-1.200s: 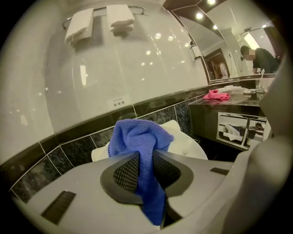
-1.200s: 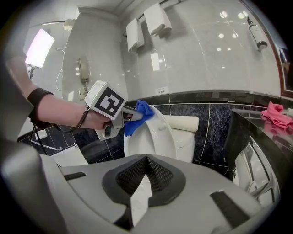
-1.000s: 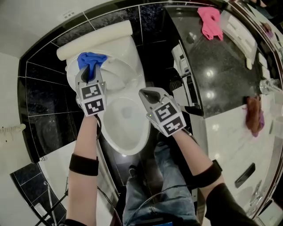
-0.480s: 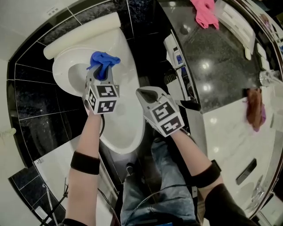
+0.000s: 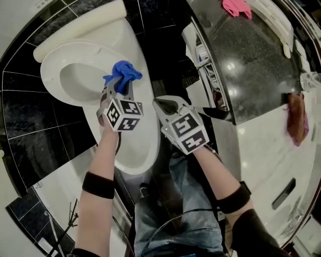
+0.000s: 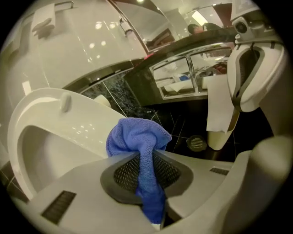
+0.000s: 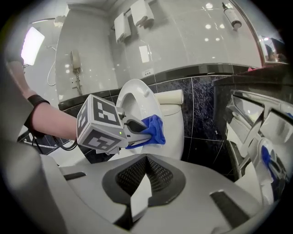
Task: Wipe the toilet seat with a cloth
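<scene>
The white toilet seat [image 5: 52, 83] is raised; in the right gripper view it stands upright as a ring [image 7: 137, 98] above the bowl [image 5: 135, 145]. My left gripper [image 5: 119, 86] is shut on a bunched blue cloth [image 5: 123, 74], which rests at the seat's right edge. In the left gripper view the cloth [image 6: 137, 137] bulges out from between the closed jaws, with the seat [image 6: 43, 119] just to its left. My right gripper [image 5: 167, 106] hovers shut and empty beside the bowl's right side. Its own view shows the left gripper [image 7: 137, 130] and the cloth [image 7: 154, 129].
A black counter [image 5: 251, 65] runs along the right, with a pink cloth [image 5: 236, 6] at its far end and a brownish cloth [image 5: 297, 118] on the white top. A toilet paper holder [image 6: 219, 114] and a floor drain [image 6: 197, 143] lie beyond the toilet. The person's legs [image 5: 185, 211] stand before the bowl.
The left gripper has carried the blue cloth from the seat's far left part, near the tank, rightward to its right edge. The right gripper has barely moved.
</scene>
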{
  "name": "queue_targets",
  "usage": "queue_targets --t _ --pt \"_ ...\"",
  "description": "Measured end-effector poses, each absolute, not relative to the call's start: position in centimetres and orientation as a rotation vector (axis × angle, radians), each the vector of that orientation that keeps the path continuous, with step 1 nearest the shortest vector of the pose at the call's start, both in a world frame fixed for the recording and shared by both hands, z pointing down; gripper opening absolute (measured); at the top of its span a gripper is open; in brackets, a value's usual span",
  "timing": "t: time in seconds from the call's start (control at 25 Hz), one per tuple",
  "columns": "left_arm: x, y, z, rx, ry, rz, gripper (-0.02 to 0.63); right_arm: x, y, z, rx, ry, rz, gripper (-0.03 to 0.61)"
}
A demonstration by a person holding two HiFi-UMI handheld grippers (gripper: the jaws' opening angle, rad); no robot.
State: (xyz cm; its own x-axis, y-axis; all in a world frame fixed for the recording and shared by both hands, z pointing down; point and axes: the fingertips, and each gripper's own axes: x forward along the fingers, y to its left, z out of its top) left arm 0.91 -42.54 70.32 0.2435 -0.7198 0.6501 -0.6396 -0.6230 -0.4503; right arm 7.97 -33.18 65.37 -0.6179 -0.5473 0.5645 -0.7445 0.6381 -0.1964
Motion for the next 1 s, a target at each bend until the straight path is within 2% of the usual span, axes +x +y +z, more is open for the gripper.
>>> queue_targets --t 0.64,1.0 --pt "-1.8 -37.8 83.1 -2.486 1.296 -1.543 0.067 5.9 -30.7 72.6 0.98 -2.373 0.583 0.017" --pt "-4.2 -36.9 86.0 -2.456 1.308 -1.643 0.067 4.8 -29.8 73.4 0.981 -2.376 0.568 0.016"
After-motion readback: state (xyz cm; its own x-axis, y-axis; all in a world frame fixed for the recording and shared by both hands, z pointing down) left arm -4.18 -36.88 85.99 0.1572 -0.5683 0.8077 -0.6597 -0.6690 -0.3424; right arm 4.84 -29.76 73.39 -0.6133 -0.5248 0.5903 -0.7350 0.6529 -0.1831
